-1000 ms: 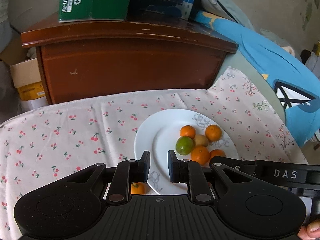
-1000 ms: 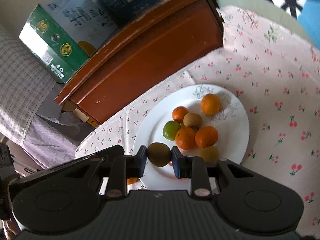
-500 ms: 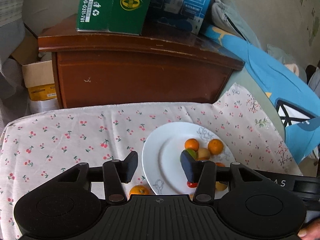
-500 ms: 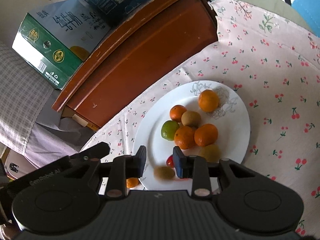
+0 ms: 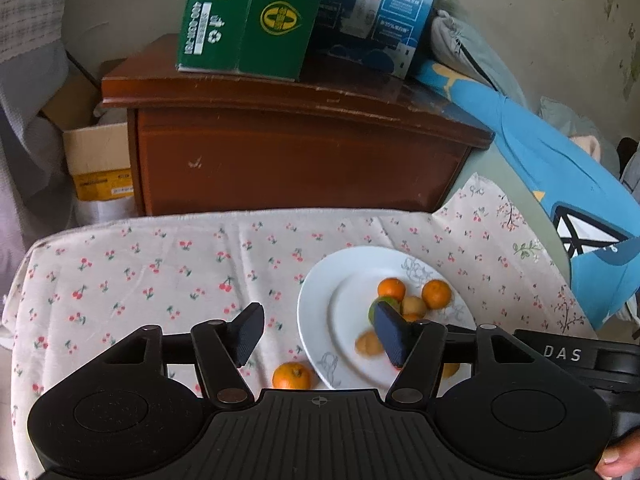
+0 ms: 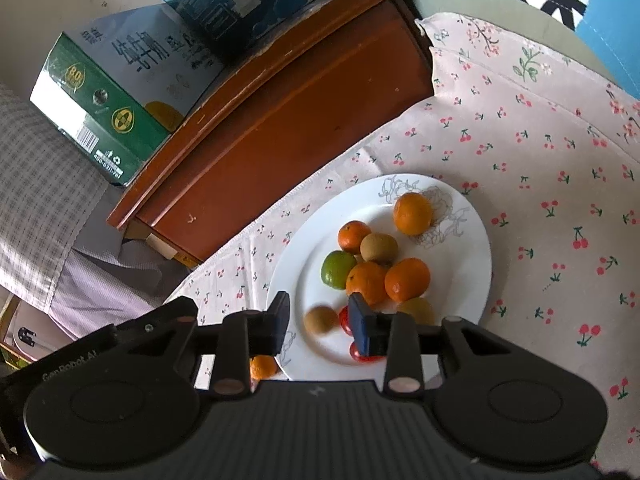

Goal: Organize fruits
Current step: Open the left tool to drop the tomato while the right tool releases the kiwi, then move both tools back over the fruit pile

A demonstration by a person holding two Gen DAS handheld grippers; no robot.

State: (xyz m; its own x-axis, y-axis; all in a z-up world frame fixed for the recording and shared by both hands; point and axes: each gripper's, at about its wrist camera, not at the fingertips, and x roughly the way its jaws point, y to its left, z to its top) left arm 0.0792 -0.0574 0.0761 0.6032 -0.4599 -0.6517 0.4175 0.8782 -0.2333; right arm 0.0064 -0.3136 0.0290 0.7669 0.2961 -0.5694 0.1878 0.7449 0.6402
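- While gathering fruit onto white plate (image 5: pixel 316 308): stray orange (image 5: pixel 292 375) on cherry-print cloth (image 5: pixel 160 264), just off plate's near-left rim.
- Lying below and between spread fingers of left gripper (image 5: pixel 320 332), nearer it than right gripper (image 6: pixel 320 318).
- Both grippers released, empty; right one above blurred brown fruit (image 6: pixel 320 320) on plate.
- Round, no long axis; glossy peel, stem dimple up.
- Judged next: lower left gripper straight down.
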